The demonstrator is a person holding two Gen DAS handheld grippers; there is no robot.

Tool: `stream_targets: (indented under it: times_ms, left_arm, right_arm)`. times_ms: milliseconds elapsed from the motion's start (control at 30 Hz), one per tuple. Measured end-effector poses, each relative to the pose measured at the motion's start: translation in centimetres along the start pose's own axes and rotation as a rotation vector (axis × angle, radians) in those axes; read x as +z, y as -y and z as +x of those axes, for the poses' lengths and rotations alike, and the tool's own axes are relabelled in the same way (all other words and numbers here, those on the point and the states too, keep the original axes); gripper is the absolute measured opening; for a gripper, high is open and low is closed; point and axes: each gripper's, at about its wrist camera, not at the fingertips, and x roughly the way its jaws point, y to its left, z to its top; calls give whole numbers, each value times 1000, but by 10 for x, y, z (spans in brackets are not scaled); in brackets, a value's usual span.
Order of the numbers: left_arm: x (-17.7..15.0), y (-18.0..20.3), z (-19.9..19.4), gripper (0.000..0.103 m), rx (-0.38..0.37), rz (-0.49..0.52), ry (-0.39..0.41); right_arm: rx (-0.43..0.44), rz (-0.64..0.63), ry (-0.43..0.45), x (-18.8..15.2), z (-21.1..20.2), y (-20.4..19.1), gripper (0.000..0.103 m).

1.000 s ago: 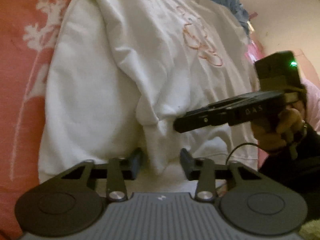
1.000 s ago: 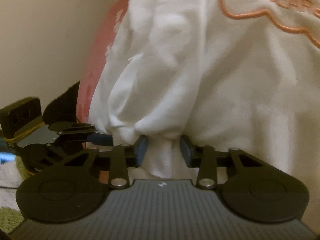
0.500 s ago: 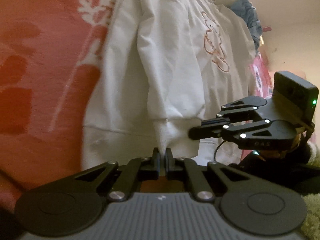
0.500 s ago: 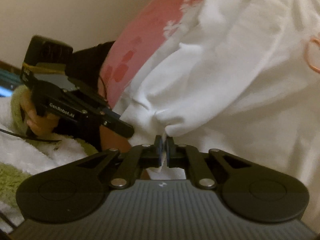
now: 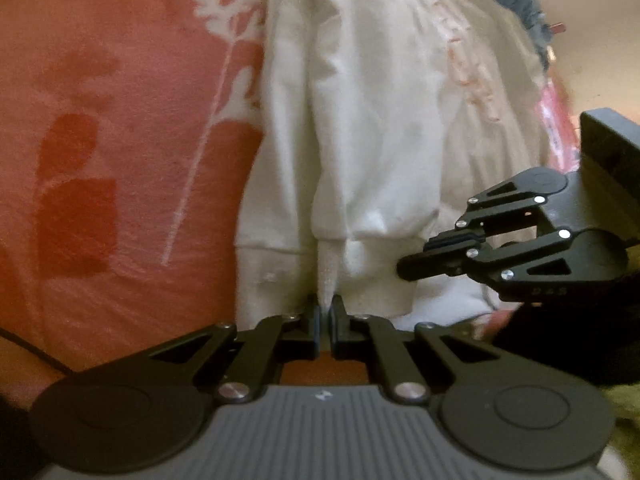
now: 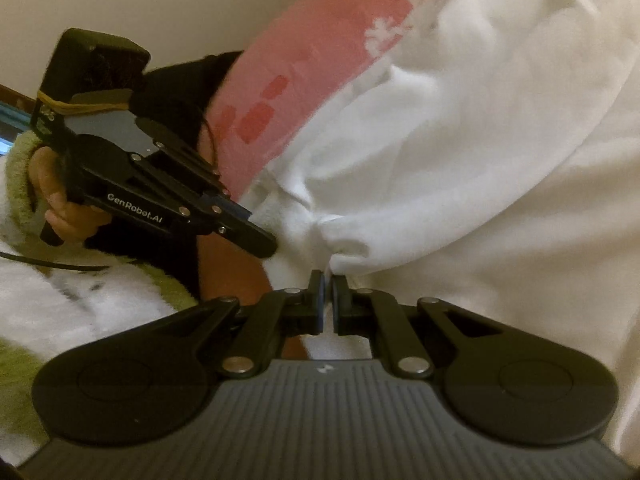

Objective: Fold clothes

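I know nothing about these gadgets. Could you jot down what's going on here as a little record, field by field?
Setting: a white sweatshirt lies on a pink floral blanket.
Left gripper: shut on the sweatshirt's ribbed cuff edge.
Right gripper: shut on a bunched fold of the same sweatshirt.
Spacing: both tools pinch cloth close beside each other.
Who holds them: a person; a hand wraps the left tool's handle.
Background: blue cloth beyond the sweatshirt.
Fold status: not yet folded.
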Motion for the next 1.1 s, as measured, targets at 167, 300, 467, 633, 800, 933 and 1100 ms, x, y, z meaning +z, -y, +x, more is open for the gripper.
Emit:
stream_targets:
  times_ms: [167,300,467,633,800,933,1100]
  left_arm:
    - [1,5,1,9,21,62,-26]
    - [-6,14,-24,20,57,138,-1]
    - [1,20,-55,23,48,191,140]
    - [10,27,-17,24,96,185,126]
    - [6,10,-7,20,78,98,110]
    - [3,2,-7,20,50,90,113]
    - [-2,7,-1,20,52,111,119]
  right_arm:
    - [-47,5,-40,2,15,1,7]
    - [-85,-68,-24,5,-23,-1,10]
    - [-262,-122,151,36,-72,12,11]
    - [-375,-177,199,63,-46,28,11]
    - [-431,-179,140,57,-23,58,6]
    - [-445,-160,167,82,-47,46,9]
    - [-414,-175,223,133,-29,51,7]
